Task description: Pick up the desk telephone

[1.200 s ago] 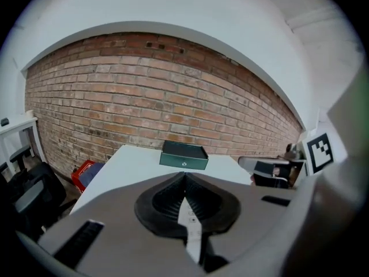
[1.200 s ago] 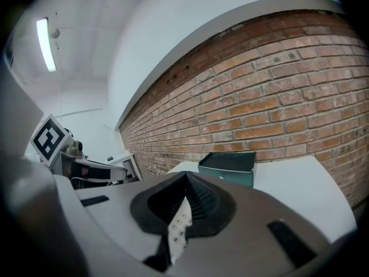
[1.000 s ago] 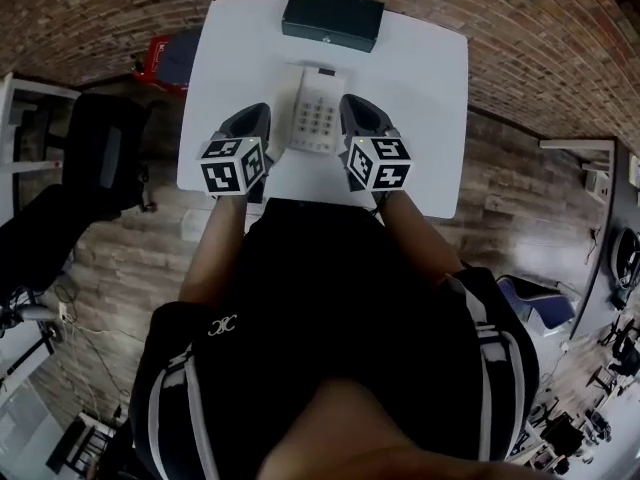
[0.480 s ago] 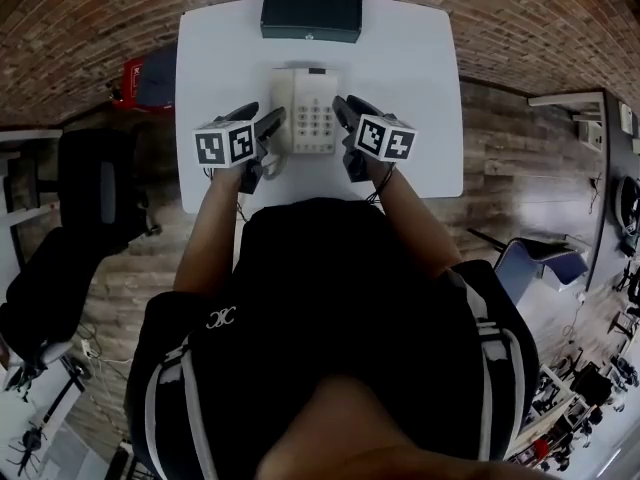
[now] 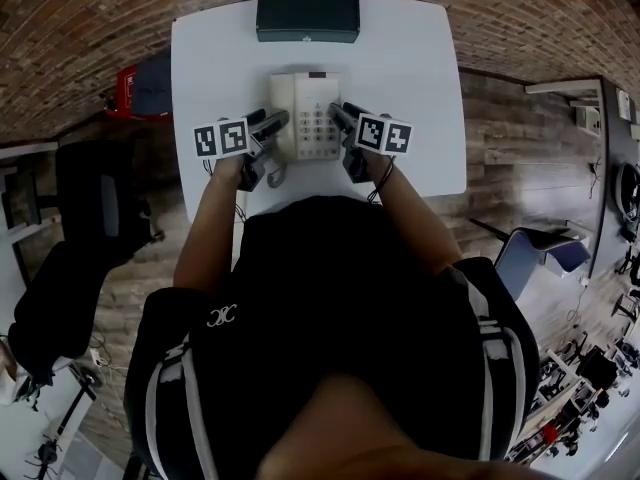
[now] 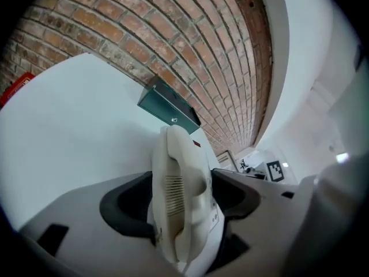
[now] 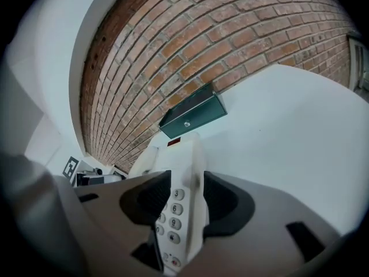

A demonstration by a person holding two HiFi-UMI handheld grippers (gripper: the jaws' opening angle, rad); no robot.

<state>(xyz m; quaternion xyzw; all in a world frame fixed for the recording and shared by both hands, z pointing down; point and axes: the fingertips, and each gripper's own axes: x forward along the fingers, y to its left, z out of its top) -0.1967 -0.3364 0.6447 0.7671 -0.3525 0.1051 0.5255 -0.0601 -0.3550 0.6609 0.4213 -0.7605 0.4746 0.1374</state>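
Note:
A cream desk telephone [image 5: 308, 118] lies in the middle of a white table [image 5: 410, 78], handset on its left, keypad on its right. My left gripper [image 5: 272, 126] is at the phone's left side. In the left gripper view its jaws [image 6: 184, 183] straddle the handset edge of the telephone [image 6: 179, 212]. My right gripper [image 5: 340, 118] is at the phone's right side, its jaws [image 7: 187, 183] astride the keypad edge of the telephone [image 7: 183, 218]. Both pairs of jaws have just been opening and stand open, with the phone's edges between them.
A dark green box [image 5: 307, 13] sits at the table's far edge, just beyond the phone, against a brick wall. A red object [image 5: 125, 88] and a black chair [image 5: 90, 188] stand left of the table, a blue chair [image 5: 540, 258] to the right.
Both grippers have come down and forward to the phone's two sides. Their jaws, shut a second ago, now stand open around its edges.

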